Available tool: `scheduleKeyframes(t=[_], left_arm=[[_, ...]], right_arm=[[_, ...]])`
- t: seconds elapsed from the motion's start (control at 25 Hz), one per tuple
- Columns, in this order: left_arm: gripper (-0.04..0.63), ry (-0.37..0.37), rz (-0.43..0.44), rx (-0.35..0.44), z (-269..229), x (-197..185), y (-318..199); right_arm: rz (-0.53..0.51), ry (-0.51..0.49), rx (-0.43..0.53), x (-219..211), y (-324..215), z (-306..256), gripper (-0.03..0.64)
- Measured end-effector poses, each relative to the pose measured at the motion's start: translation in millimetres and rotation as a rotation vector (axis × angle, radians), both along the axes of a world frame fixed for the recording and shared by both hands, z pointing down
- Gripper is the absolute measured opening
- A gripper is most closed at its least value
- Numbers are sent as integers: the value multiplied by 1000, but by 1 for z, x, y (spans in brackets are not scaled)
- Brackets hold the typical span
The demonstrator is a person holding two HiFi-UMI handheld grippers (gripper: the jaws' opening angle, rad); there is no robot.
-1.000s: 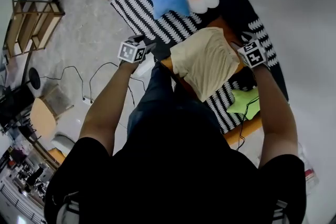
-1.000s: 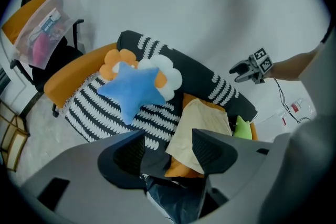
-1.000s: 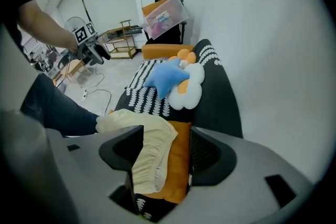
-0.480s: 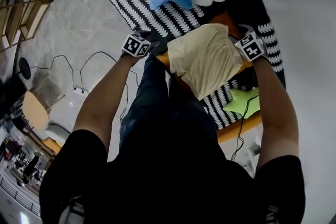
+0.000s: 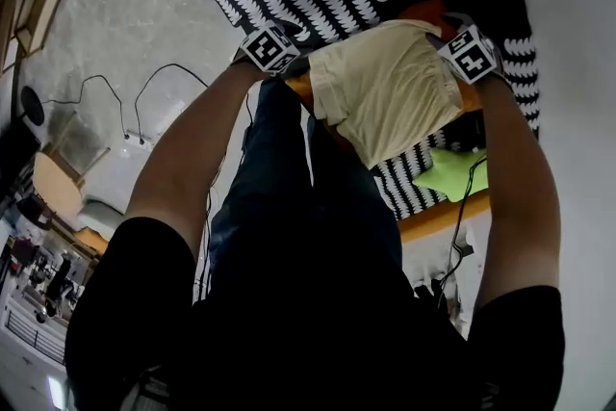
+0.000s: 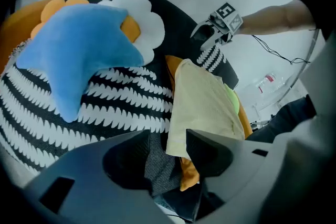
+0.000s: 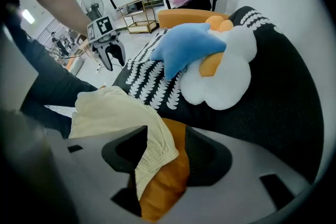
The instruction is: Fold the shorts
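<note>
The shorts (image 5: 385,89) are pale yellow, like butter. They lie spread out flat near the top middle of the head view, with one gripper at each side. From above they look like a lopsided square, wide at the top and coming to a corner at the bottom. The cloth looks soft and thin, with tiny crinkles all over and a stitched hem along the edge. They rest on an orange cushion (image 7: 167,176) that is smooth and puffy and peeks out from under them.

The left gripper (image 6: 176,147) has thick grey plastic jaws. They have just been closing but stand apart. A corner of the shorts hangs between them, against the right-hand jaw, and it is not pinched. The right gripper (image 7: 165,147) looks the same. Its jaws have also just been closing and stand apart. A folded corner of the shorts and a bit of the orange cushion sit between them, with no tight squeeze on the cloth.

Each gripper carries a cube with black and white squares.

Above the shorts in the head view is a cover (image 6: 105,107) with black and white zigzag stripes. A fat blue star pillow (image 6: 79,55) sits on it, beside a puffy white cloud pillow (image 7: 220,76). A small green star pillow (image 5: 452,178) lies at the lower right of the shorts.
</note>
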State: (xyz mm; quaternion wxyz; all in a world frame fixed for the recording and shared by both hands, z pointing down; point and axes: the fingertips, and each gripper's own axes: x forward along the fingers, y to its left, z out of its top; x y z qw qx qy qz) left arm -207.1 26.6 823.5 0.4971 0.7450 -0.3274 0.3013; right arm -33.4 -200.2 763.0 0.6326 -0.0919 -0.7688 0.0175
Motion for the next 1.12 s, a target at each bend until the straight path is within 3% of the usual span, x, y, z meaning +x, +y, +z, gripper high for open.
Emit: scheduleKeyframes(t=[0.2,0.32,0.48,0.64,0.84,1.0,1.12], left_arm=[[221,89,39,-38,37,12,13],[221,87,87,-55,54,17,15],[221,155,153,-82,81,42,5],[209,174,234,-110,95,53,8],[209,243,317,-163,99,72,31],[135,314,335,-190,91,79,43],[83,311,343,-191,91,83,47]], right_arm=[[-61,61,-38,-6,9,34,235],[-102,77,-78,-13,12,49,241],[-189,176,-137,5,15,75,244],[-287,251,-113,11,7,91,231],[-324,280,-125,21,3,96,194],[-384,352,-42,30,-12,89,134],[-406,346,-51,40,-2,94,77]])
